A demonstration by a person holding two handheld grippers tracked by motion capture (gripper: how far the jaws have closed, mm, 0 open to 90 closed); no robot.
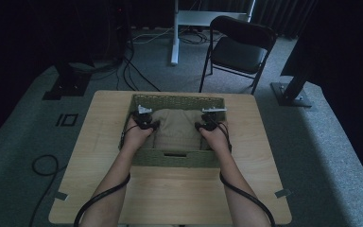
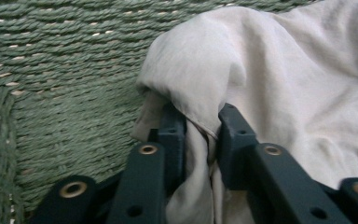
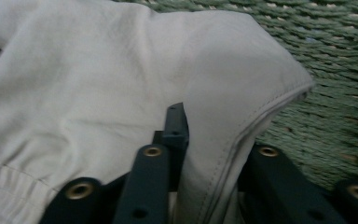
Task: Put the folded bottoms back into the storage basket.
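A beige garment (image 1: 177, 125) lies bunched inside a green woven basket (image 1: 177, 99) on the wooden table. My left gripper (image 1: 144, 120) is down in the basket at the garment's left end. In the left gripper view a fold of the garment (image 2: 270, 70) hangs between my left gripper's (image 2: 200, 119) jaws, which stand slightly apart, close to the basket wall (image 2: 65, 70). My right gripper (image 1: 208, 122) is at the garment's right end. Its (image 3: 212, 135) jaws stand apart with a hemmed corner of the garment (image 3: 98, 70) draped between them, hiding the right jaw's tip, beside the basket weave (image 3: 335, 70).
The basket fills the far half of the light wooden table (image 1: 170, 194). A black folding chair (image 1: 238, 49) stands behind the table, with cables and stand feet on the grey carpet. A cable trails back from each gripper along the forearms.
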